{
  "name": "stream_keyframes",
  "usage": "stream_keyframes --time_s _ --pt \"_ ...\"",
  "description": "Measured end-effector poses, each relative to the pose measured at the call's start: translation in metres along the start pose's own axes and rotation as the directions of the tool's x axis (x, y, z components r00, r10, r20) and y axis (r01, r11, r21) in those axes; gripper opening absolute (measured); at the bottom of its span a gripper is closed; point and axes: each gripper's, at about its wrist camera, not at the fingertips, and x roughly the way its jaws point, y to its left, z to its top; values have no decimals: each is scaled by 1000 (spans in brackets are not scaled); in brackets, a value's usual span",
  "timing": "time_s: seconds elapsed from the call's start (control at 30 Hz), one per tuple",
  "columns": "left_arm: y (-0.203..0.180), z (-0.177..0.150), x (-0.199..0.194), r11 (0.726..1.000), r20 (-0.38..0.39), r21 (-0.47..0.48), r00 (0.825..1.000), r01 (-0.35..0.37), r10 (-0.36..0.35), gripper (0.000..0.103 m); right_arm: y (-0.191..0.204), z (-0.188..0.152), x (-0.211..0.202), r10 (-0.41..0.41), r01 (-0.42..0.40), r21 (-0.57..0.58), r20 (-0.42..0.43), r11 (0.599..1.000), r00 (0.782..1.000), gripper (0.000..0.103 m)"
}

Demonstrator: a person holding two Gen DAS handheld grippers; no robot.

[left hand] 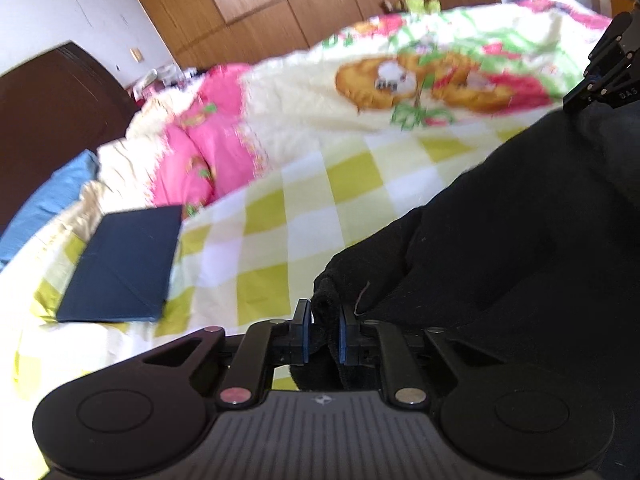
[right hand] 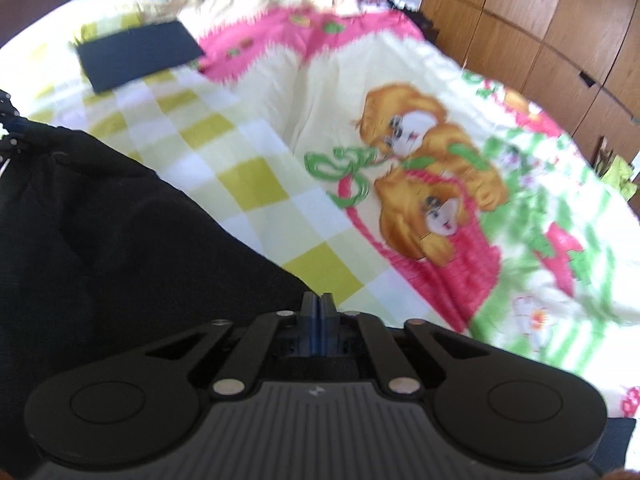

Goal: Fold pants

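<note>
**Clerk:** Item one, the black pants (left hand: 520,248). Where do they lie?

**Onlooker:** On the near part of the bed, across the yellow-and-white checked quilt (left hand: 304,184), bunched and partly raised between the two tools. The fabric looks thick and soft, fleece perhaps.

**Clerk:** Item two, left gripper (left hand: 325,334).

**Onlooker:** Pinching a thick roll of the pants' edge between its blue pads (left hand: 305,336); the cloth fills the narrow gap.

**Clerk:** Item three, right gripper (right hand: 319,320).

**Onlooker:** Pads pressed flat together. The black cloth runs right up to and under the fingers, but whether any of it is caught between the pads I cannot tell.

**Clerk:** Step in hand, by your judgement?

**Onlooker:** Raising one edge to carry it over for a fold. To do it well: keep both tools level with each other so the edge stays taut and straight, lift only enough to clear the quilt, then lay it down squarely on the far part of the garment. I would check the right-hand hold before pulling; a slipped corner would skew the fold.

**Clerk:** Other items present?

**Onlooker:** A flat dark blue folded case (left hand: 124,264) on the quilt, well apart from the pants, to the left. A pink bunched section of bedding (left hand: 216,148) beyond it. A blue pillow (left hand: 48,200) by the dark headboard (left hand: 52,100). Wooden wardrobes (left hand: 280,0) behind the bed.

**Clerk:** Obstructions?

**Onlooker:** None in the fold's path, as far as I can see. The rumpled quilt may drag on the cloth.
</note>
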Motion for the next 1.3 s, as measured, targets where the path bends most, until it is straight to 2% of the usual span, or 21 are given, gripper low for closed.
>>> stream_keyframes --time_s 0.1,0.17,0.27,0.3,0.37,0.4,0.53,0.6,0.67,0.7,0.77,0.83,0.93,1.03,1.1,1.13,1.2,1.3 --pt "1 -4 -38 1000 55 -6 998 -3 3 27 7 -10 -55 27 -29 14 84 999 996 0" --pt "-3 -14 -69 1000 91 -7 996 7 -6 27 18 -23 -85 49 -46 -25 123 999 991 0" --pt "-19 -31 -99 1000 124 14 992 25 -27 27 28 -37 -83 14 -8 -67 96 998 995 4" --pt "-27 -33 -101 999 127 24 991 25 -28 27 31 -38 -72 -3 9 -84 78 996 997 10" --pt "-40 -35 -106 999 142 45 989 23 -29 26 35 -40 -52 -39 47 -122 72 991 997 34" --pt "-44 -36 -111 999 156 46 987 29 -35 26 39 -41 -42 -50 59 -163 60 985 997 52" --pt "-50 -46 -140 998 191 38 980 57 -63 26 55 -44 -17 -130 141 -348 53 927 990 62" --pt "-50 -54 -153 997 191 30 979 64 -69 26 57 -44 -15 -151 171 -383 82 908 985 67" --pt "-52 -62 -164 997 190 18 979 72 -74 26 56 -39 -13 -136 164 -401 96 901 986 74" --pt "-53 -65 -168 997 191 13 978 78 -79 26 57 -38 -10 -121 146 -427 87 892 989 75" --pt "-57 -72 -174 996 191 7 978 88 -87 26 64 -41 -2 -127 141 -514 63 846 990 75" --pt "-60 -76 -175 996 192 13 977 87 -88 26 69 -45 8 -125 102 -570 -2 815 992 75" --pt "-57 -80 -172 997 194 -15 978 80 -76 26 74 -54 9 -96 37 -583 -71 811 993 75" --pt "-52 -84 -178 995 219 -52 973 84 -70 26 77 -71 -2 -130 69 -574 -66 816 989 72" --pt "-54 -89 -185 995 231 -56 971 79 -64 26 76 -79 -17 -111 54 -535 -74 843 991 64" --pt "-54 -92 -189 995 234 -59 970 83 -67 26 78 -83 -26 -112 54 -528 -78 847 991 63" --pt "-55 -99 -197 992 241 -78 968 96 -75 26 87 -94 -49 -102 58 -550 -51 833 993 63" --pt "-61 -110 -209 990 257 -103 964 99 -70 26 95 -103 -67 -120 109 -559 18 822 993 66"
